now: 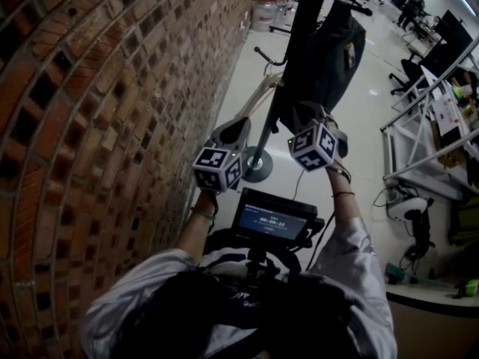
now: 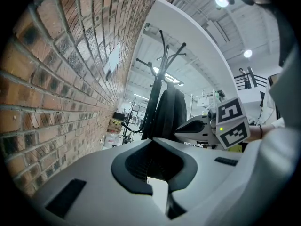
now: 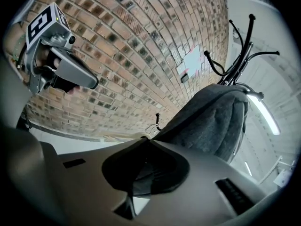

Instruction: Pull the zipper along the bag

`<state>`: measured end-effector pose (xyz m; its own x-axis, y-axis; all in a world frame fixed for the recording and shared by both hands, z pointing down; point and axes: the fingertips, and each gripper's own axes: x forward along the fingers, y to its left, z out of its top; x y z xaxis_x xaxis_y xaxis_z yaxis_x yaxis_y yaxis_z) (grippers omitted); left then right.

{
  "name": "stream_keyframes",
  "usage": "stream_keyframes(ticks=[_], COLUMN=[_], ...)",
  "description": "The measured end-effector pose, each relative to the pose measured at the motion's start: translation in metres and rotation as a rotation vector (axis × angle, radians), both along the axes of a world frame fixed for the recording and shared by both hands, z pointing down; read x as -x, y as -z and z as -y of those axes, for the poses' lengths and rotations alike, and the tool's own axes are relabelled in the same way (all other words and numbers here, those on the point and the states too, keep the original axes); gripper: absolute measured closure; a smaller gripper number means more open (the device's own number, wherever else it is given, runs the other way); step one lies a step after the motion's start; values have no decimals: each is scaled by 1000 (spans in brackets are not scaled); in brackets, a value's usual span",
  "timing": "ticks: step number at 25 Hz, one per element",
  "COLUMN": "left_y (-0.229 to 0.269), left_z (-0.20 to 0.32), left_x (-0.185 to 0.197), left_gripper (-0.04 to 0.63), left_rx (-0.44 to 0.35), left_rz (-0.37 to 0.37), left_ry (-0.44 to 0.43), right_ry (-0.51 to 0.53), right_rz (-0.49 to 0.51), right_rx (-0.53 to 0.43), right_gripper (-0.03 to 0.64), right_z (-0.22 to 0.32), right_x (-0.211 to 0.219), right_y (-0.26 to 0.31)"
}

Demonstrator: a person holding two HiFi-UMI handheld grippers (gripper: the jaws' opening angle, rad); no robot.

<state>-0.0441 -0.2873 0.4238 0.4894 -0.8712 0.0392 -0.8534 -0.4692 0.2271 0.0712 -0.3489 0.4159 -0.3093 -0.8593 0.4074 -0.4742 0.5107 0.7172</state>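
Overhead: the left gripper (image 1: pixel 238 126) hangs short of the dark grey bag (image 1: pixel 329 51) on the coat stand (image 1: pixel 268 129), and the right gripper (image 1: pixel 313 112) is up against the bag's bottom. Left gripper view: jaws together, nothing between them, bag ahead and apart. Right gripper view: jaws clamped at the bag's lower edge; the zipper's too small to make out.
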Motion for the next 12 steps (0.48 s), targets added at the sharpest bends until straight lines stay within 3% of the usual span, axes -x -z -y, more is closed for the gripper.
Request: stream_keyframes(ticks=[9, 12], left_y=[-2, -1], left_z=[0, 0], left_x=[0, -2], left_gripper=[595, 594], left_rx=[8, -8], left_rz=[-10, -20], left_ry=[9, 3], right_ry=[-34, -48], right_rz=[50, 116], right_rx=[15, 10], right_gripper=[598, 597], right_z=[4, 7], right_x=[-6, -6], right_y=[-7, -3])
